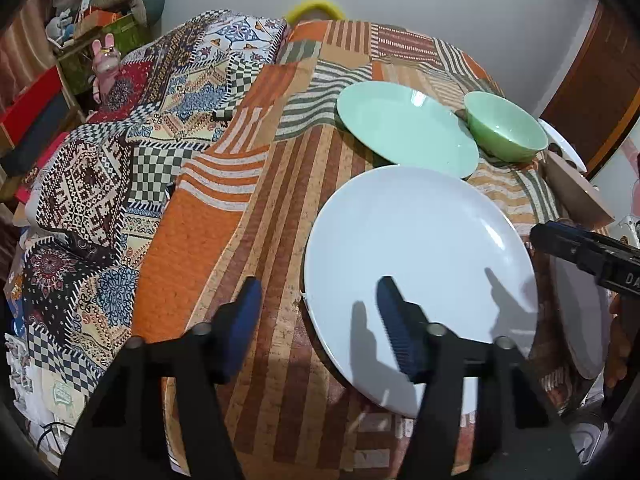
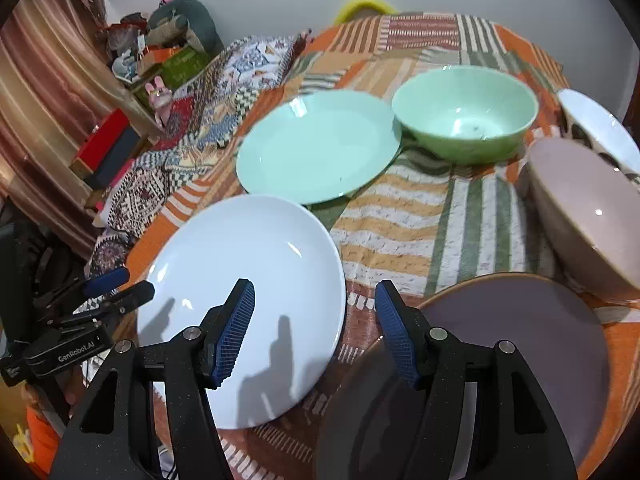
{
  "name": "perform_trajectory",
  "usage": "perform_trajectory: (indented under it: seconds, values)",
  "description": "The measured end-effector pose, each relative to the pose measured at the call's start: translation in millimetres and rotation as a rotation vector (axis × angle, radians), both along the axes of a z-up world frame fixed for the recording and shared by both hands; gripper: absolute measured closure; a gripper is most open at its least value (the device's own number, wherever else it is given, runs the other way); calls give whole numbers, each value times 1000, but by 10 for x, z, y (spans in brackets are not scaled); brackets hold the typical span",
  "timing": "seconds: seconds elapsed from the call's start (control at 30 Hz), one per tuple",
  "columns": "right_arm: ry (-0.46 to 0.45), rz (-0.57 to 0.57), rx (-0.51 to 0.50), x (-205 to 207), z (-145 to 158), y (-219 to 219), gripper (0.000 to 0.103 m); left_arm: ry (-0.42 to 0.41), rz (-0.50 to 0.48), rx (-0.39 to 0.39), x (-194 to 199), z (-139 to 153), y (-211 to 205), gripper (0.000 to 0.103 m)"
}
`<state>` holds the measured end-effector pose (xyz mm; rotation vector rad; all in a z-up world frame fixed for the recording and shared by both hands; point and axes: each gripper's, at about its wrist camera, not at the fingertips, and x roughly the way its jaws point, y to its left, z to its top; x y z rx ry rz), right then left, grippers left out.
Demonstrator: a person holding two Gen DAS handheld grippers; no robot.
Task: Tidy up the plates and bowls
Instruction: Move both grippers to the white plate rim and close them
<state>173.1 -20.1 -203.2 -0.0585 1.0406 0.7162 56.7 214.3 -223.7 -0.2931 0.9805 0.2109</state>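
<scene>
A white plate (image 1: 420, 264) (image 2: 248, 288) lies at the near side of the striped orange cloth (image 1: 256, 208). My left gripper (image 1: 318, 320) (image 2: 116, 292) is open, its fingers either side of the plate's left rim, and the pads are not pressing it. My right gripper (image 2: 316, 328) (image 1: 580, 248) is open above the gap between the white plate and a grey-mauve plate (image 2: 520, 340) (image 1: 580, 312). Farther back sit a mint green plate (image 1: 404, 128) (image 2: 316, 148) and a green bowl (image 1: 506, 126) (image 2: 464, 116). At the right are a pale pink bowl (image 2: 588, 216) and a white bowl (image 2: 600, 128).
A patchwork blanket (image 1: 120, 168) covers the left side of the surface. Beyond it stand a cluttered shelf (image 1: 92, 28) and a pink toy rabbit (image 1: 105, 64). A yellow ring (image 1: 316, 5) shows past the far edge. A wooden door (image 1: 596, 80) stands at the right.
</scene>
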Motion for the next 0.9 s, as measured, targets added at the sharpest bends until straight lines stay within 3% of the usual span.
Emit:
perform_trajectory:
  seconds: [0.23,0.43,0.53,0.9]
  values:
    - [25,29,-37,31,-126,81,53,5,2,-23,-4,-82,55,74]
    - [38,28,-55,70,-167,106,66,11,-19,-30,9,-123,29,82]
    - [44,28,-68,79,-190,115,69,9,-33,-43,17,-139,9,84]
    - [11,51,-116,40,-221,214,67,19,-51,-92,40,-191,49,82]
